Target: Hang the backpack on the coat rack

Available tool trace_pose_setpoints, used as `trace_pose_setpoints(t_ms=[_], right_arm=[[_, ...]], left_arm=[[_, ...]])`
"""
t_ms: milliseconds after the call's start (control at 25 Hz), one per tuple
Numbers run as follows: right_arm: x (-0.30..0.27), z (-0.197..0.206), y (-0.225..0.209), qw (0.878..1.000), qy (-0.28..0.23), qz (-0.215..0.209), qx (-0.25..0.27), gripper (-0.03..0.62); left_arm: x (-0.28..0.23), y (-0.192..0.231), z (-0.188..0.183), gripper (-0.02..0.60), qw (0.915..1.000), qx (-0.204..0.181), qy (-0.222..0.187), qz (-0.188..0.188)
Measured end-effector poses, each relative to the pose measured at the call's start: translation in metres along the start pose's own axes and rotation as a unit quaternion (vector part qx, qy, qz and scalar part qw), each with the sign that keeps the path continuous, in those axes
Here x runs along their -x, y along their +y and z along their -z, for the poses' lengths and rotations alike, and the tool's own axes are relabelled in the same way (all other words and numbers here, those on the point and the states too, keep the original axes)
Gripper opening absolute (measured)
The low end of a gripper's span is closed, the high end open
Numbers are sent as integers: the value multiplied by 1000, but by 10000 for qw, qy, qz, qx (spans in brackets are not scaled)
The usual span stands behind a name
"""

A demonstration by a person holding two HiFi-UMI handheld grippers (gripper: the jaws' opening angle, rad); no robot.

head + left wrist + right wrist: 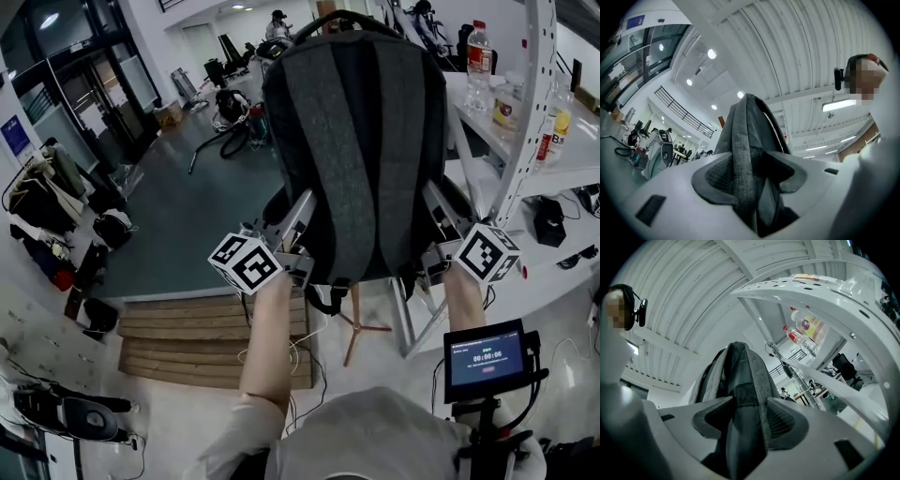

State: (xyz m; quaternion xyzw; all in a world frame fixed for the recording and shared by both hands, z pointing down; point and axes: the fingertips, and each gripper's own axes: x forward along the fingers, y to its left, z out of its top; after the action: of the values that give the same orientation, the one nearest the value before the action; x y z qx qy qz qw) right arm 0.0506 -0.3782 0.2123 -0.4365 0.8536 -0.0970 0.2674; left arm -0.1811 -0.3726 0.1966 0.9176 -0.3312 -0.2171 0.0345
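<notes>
A dark grey backpack [361,141] is held up in front of me, back panel toward me, its top handle [342,17] uppermost. My left gripper [305,211] is shut on the pack's lower left side; in the left gripper view grey fabric of the backpack [750,126] is pinched between the pads of the left gripper [750,173]. My right gripper [433,202] is shut on the lower right side, where the backpack's fabric [740,366] runs between the pads of the right gripper [747,413]. Below the pack, the coat rack's wooden pole and legs [354,323] show; its top is hidden.
A white perforated shelf frame [525,103] stands close on the right, with bottles [479,52] on its shelf. A wooden pallet [202,333] lies on the floor at lower left. A small screen on a stand [485,358] is at lower right. Bags lie along the left wall.
</notes>
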Motion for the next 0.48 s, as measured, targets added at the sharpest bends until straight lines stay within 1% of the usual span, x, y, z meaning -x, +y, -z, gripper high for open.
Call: trace_pose_setpoints(t_ms=[200, 360, 480], right_arm=[[-4, -8, 8, 9997, 227, 33, -16, 230], [-3, -10, 12, 9986, 527, 18, -35, 230], [-3, -10, 11, 9975, 694, 64, -81, 230]], left_arm=[[0, -1, -9, 221, 9997, 216, 79, -48], [2, 0, -6, 221, 9978, 645, 141, -71], [1, 1, -3, 220, 9959, 881, 196, -94]])
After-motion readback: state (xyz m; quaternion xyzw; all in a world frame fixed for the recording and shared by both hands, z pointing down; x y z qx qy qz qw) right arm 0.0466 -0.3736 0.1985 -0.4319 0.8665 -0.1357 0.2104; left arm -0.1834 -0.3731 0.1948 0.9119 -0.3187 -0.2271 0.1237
